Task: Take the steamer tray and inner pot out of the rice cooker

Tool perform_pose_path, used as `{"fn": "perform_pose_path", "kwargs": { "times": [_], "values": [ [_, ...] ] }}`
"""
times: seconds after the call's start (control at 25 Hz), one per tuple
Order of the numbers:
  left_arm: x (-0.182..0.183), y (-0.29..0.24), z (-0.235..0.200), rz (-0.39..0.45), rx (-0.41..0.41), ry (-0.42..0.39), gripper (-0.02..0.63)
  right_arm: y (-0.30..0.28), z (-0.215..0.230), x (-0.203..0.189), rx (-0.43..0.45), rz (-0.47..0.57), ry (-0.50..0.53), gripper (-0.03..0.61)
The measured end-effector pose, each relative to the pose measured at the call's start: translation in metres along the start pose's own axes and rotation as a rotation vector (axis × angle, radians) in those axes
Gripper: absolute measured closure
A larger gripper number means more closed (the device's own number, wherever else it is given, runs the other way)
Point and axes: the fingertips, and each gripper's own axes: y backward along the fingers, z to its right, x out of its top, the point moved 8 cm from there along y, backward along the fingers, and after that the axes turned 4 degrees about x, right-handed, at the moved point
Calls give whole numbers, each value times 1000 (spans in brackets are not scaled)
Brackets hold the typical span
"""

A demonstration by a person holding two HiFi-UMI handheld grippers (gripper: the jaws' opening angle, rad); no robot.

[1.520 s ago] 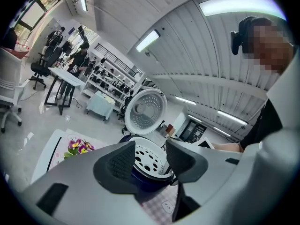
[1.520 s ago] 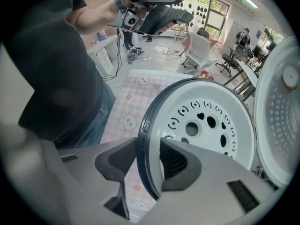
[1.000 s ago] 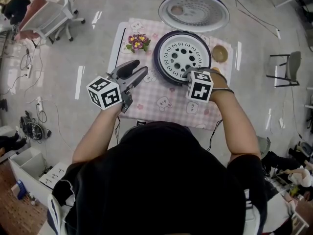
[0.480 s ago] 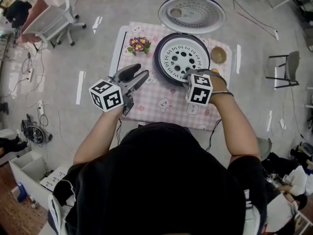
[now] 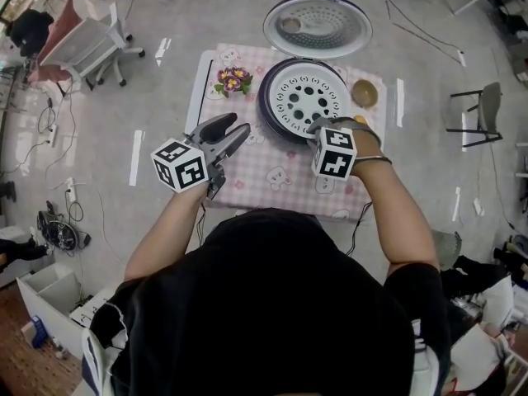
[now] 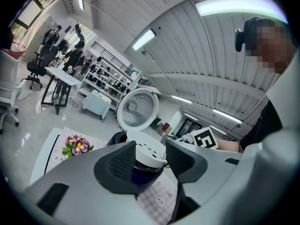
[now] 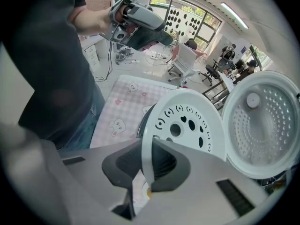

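Observation:
The rice cooker (image 5: 272, 114) stands on a pink checked cloth with its lid (image 5: 318, 25) swung back. The white steamer tray (image 5: 307, 97), pierced with holes, is raised above the dark cooker body (image 6: 140, 173) and tilted. My right gripper (image 7: 145, 163) is shut on the near rim of the steamer tray (image 7: 187, 121); in the head view the right gripper (image 5: 318, 125) sits at the cooker's front edge. My left gripper (image 5: 235, 129) hangs open to the left of the cooker, holding nothing. The left gripper (image 6: 150, 156) frames the tray (image 6: 147, 153). The inner pot is hidden under the tray.
A small brown bowl (image 5: 364, 93) sits right of the cooker, and a bunch of purple flowers (image 5: 233, 80) lies at the cloth's (image 5: 280, 172) back left corner. An office chair (image 5: 91, 31) stands at far left and a dark chair (image 5: 478, 110) at right.
The steamer tray has risen out of the cooker in my right gripper and now tilts clear of the dark rim. My left gripper has stayed open, nearly in place.

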Motion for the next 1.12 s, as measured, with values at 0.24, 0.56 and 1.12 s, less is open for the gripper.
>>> {"fn": "perform_pose_path", "kwargs": {
  "times": [0.24, 0.56, 1.12],
  "values": [
    [2, 9, 3, 1, -8, -12, 395, 11, -2, 5, -42, 4, -16, 549],
    [3, 20, 10, -9, -29, -28, 397, 34, -13, 4, -94, 15, -57, 549],
    [4, 24, 31, -48, -108, -85, 397, 73, -50, -40, -206, 1, -245, 549]
  ]
}}
